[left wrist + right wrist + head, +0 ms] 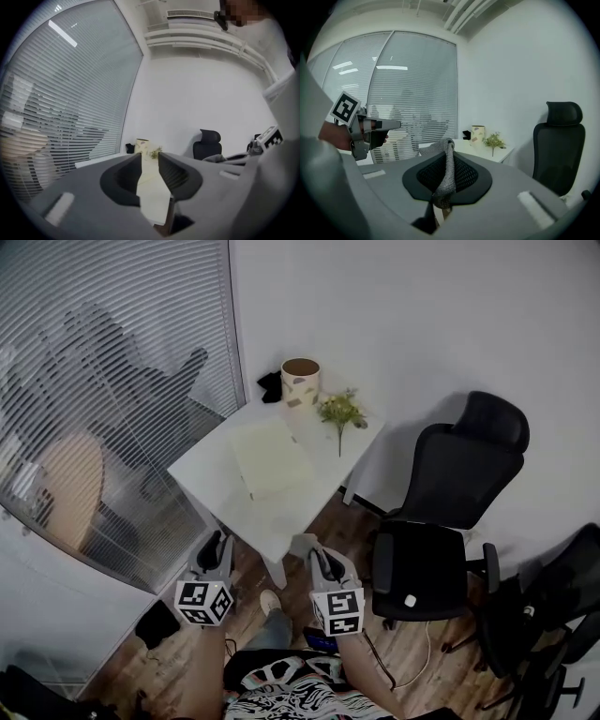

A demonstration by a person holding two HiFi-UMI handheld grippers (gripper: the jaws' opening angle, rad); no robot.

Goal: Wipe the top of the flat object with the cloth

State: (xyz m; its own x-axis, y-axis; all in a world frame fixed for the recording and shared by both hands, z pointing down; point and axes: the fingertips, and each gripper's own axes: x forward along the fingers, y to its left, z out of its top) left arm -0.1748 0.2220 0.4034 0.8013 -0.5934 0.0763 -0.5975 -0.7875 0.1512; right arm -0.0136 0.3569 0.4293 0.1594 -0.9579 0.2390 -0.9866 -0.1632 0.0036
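Nearest me, both grippers hang low over the wooden floor (403, 652), short of the table.

- Right gripper (317, 554): jaws closed tight on the cloth (446, 173), a grey knitted piece. One fold stands up above the jaw tips and a tail hangs below them.
- Left gripper (150, 161): jaws a narrow gap apart, with nothing between them. Through the gap I see only the tabletop beyond.
- Table (211, 474): white, with its near corner just ahead of the two grippers.
- Flat object (272, 457): a pale sheet or mat lying square on the middle of the table. Neither gripper touches it.
- Far corner: a patterned cup (300, 381), a small dark item (271, 385) beside it that I cannot identify, and a green sprig (341, 412) lying just off the mat's far right edge.
- Black office chair (450, 493): right of the table, well clear.

Step in hand, as I judge it: the approach. The cloth is secured but wiping has not started.

Next move: take the right gripper forward and down until the hanging cloth lies on the mat, then sweep along its length. The free left gripper may need to pin the near edge so the mat does not slide. Strokes should stop short of the sprig and cup.
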